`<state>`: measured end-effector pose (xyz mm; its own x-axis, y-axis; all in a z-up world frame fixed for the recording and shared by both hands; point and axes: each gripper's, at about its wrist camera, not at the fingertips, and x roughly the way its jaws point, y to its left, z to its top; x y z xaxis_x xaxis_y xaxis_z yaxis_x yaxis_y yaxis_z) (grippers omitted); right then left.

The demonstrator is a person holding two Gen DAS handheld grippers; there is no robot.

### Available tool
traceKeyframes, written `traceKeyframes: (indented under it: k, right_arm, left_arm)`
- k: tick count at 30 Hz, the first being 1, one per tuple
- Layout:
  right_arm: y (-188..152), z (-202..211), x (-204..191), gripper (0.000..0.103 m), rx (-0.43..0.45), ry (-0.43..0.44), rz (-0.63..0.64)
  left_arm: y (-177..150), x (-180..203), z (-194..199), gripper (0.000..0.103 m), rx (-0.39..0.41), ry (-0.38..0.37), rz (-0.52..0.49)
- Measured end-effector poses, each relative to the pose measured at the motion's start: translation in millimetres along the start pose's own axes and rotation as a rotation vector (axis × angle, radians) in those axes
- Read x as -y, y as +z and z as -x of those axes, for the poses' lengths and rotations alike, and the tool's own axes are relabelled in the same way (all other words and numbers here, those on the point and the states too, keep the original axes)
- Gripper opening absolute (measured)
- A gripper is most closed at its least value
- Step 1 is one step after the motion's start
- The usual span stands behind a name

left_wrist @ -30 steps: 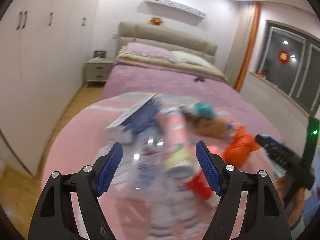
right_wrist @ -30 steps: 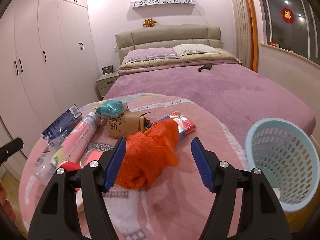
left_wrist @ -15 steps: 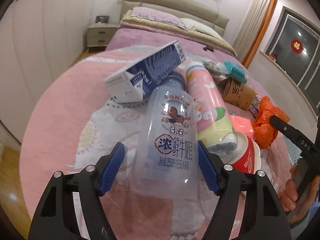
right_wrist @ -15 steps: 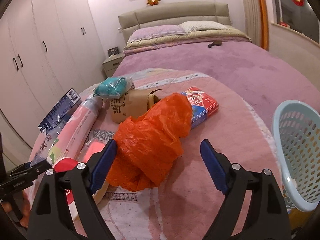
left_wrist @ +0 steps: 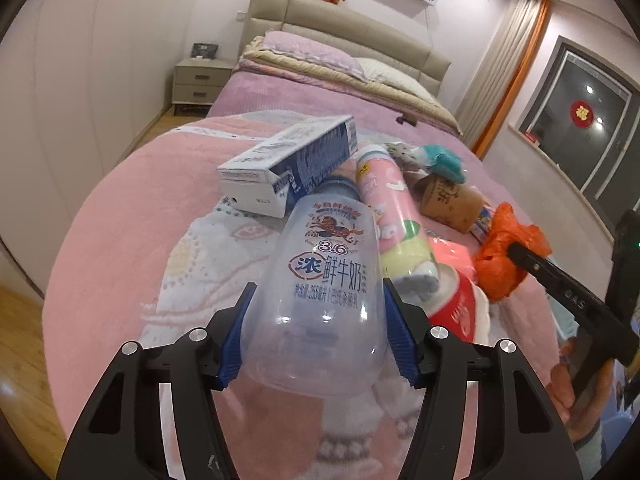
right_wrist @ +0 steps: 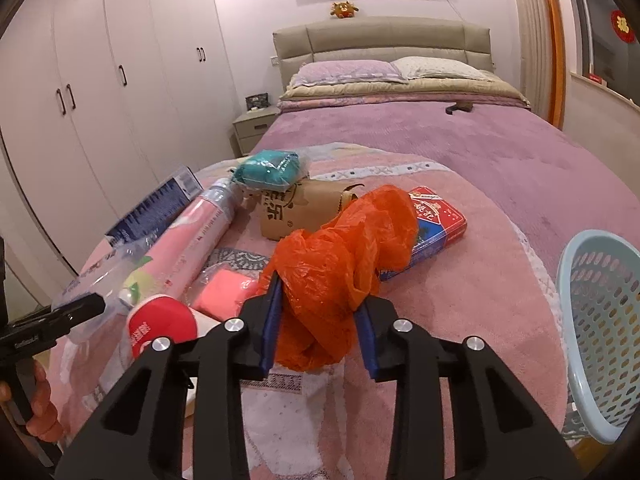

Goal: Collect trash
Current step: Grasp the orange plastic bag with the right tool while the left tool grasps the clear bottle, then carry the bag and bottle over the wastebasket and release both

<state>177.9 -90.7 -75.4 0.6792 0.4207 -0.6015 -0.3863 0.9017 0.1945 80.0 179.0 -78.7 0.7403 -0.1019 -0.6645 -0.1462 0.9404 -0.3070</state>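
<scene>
My left gripper (left_wrist: pixel 316 328) is shut on a clear plastic milk bottle (left_wrist: pixel 320 284) with blue Chinese print, lying on the pink blanket (left_wrist: pixel 120 240). My right gripper (right_wrist: pixel 318 320) is shut on a crumpled orange plastic bag (right_wrist: pixel 340 264), which also shows in the left wrist view (left_wrist: pixel 504 248). Other trash lies around: a blue-and-white carton (left_wrist: pixel 288 164), a pink tube bottle (left_wrist: pixel 392 208), a red-and-white cup (right_wrist: pixel 160 324), a pink packet (right_wrist: pixel 224 292), a brown cardboard box (right_wrist: pixel 296 208), a teal bundle (right_wrist: pixel 268 168) and a red-and-blue flat box (right_wrist: pixel 436 228).
A light blue perforated basket (right_wrist: pixel 600 320) stands at the right edge of the bed. Beyond the pink blanket lie the purple bedspread (right_wrist: pixel 440 136), pillows and headboard. White wardrobes (right_wrist: pixel 100 80) line the left wall, with a nightstand (right_wrist: pixel 252 124) beside them.
Both grippers moved forward and closed. The left closed its fingers on the milk bottle, the right on the orange bag.
</scene>
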Motion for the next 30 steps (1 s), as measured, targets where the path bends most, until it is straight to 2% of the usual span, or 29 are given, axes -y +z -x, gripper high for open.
traceKeyframes:
  k: [5,12,23,28,30]
  right_arm:
    - [-6,17,1,0.028,0.029,0.004,-0.007]
    - [-8,50,7,0.028,0.069,0.009,-0.019]
    - [-3,98,16,0.028,0.142,0.003,-0.021]
    - [-2,121,26,0.028,0.179,-0.007,-0.038]
    - [-1,133,33,0.028,0.202,-0.035,-0.040]
  left_arm:
    - [-7,1,28,0.056,0.049,-0.011,0.012]
    - [3,15,58,0.054,0.122,-0.045,0.004]
    - [15,66,71,0.054,0.171,-0.142,-0.066]
    - [24,102,73,0.054,0.186,-0.185,-0.134]
    - [29,122,70,0.054,0.189,-0.213,-0.164]
